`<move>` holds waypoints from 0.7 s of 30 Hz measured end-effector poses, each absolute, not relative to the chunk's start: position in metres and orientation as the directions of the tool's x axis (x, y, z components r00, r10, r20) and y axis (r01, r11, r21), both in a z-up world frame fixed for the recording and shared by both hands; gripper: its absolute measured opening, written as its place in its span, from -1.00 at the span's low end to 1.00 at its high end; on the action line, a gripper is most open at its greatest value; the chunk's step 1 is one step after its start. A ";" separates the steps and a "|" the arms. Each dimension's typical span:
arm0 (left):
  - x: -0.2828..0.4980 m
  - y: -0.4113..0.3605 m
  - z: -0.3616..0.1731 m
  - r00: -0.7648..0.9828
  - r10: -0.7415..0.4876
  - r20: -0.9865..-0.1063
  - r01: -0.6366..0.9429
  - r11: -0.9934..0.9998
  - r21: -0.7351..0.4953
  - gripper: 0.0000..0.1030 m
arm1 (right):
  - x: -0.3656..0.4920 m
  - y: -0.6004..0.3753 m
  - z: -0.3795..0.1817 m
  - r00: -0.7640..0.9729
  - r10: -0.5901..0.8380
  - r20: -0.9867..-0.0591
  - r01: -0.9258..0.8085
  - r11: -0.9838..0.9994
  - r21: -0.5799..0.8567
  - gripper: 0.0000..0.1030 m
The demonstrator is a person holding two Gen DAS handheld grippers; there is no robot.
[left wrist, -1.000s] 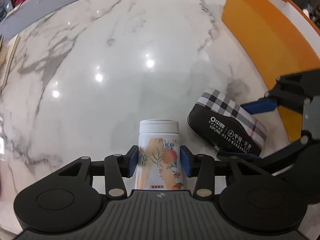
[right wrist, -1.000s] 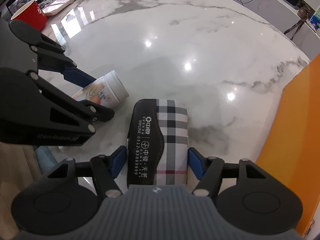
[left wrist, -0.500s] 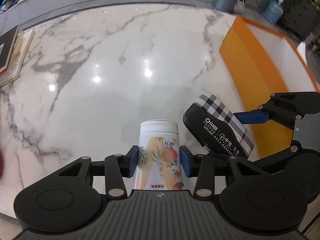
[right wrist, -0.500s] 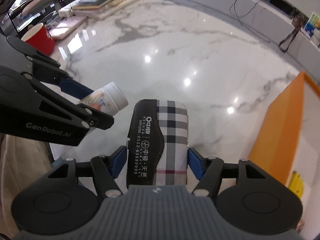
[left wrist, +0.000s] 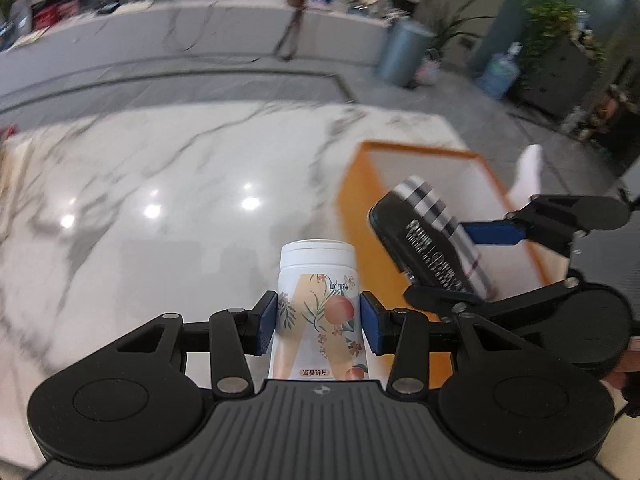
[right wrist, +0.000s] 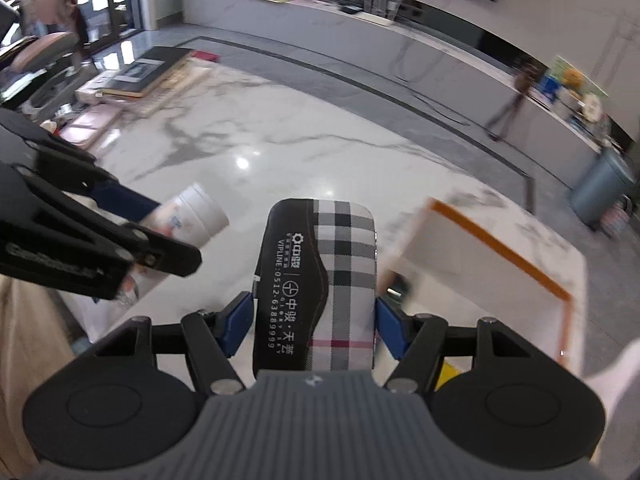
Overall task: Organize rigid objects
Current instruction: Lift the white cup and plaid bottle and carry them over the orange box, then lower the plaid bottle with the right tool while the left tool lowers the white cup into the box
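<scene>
Between left fingers [left wrist: 267,322]: bottle [left wrist: 318,304] | between right fingers [right wrist: 236,322]: case [right wrist: 320,280]

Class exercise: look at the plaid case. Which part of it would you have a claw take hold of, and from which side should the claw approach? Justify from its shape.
Grip the plaid case across its narrow width, pads on the two long flat sides, approaching along its length from one short end. Those sides are parallel and straight, while the ends are rounded. The right claw already holds it this way.
</scene>
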State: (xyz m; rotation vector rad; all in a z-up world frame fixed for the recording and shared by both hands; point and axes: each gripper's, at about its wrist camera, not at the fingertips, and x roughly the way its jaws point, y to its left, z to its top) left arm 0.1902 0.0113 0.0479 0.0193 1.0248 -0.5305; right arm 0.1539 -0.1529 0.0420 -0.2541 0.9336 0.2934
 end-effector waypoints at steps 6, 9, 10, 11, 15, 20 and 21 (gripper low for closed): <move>0.196 -0.063 0.050 0.354 -0.484 -0.800 0.510 0.817 -0.269 -0.03 | 0.149 -0.223 0.041 0.549 0.032 -0.835 -0.258 0.957 -0.133 0.27; 0.204 -0.099 0.042 0.313 -0.510 -0.801 0.537 0.791 -0.294 -0.03 | 0.151 -0.250 0.030 0.532 0.005 -0.846 -0.220 0.966 -0.133 0.27; 0.207 -0.108 0.039 0.305 -0.512 -0.803 0.540 0.788 -0.297 -0.03 | 0.153 -0.259 0.025 0.525 0.000 -0.851 -0.210 0.969 -0.129 0.27; 0.212 -0.119 0.034 0.300 -0.511 -0.805 0.540 0.787 -0.298 -0.03 | 0.156 -0.267 0.019 0.516 -0.003 -0.857 -0.202 0.971 -0.125 0.27; 0.233 -0.151 0.014 0.276 -0.499 -0.821 0.522 0.796 -0.308 -0.03 | 0.173 -0.286 -0.009 0.472 -0.007 -0.882 -0.201 0.973 -0.115 0.27; 0.256 -0.177 -0.011 0.291 -0.450 -0.845 0.517 0.816 -0.256 -0.03 | 0.201 -0.296 -0.037 0.443 0.000 -0.896 -0.202 0.974 -0.100 0.27; 0.259 -0.180 -0.015 0.300 -0.437 -0.848 0.520 0.820 -0.239 -0.03 | 0.209 -0.296 -0.042 0.437 0.011 -0.899 -0.206 0.975 -0.088 0.27</move>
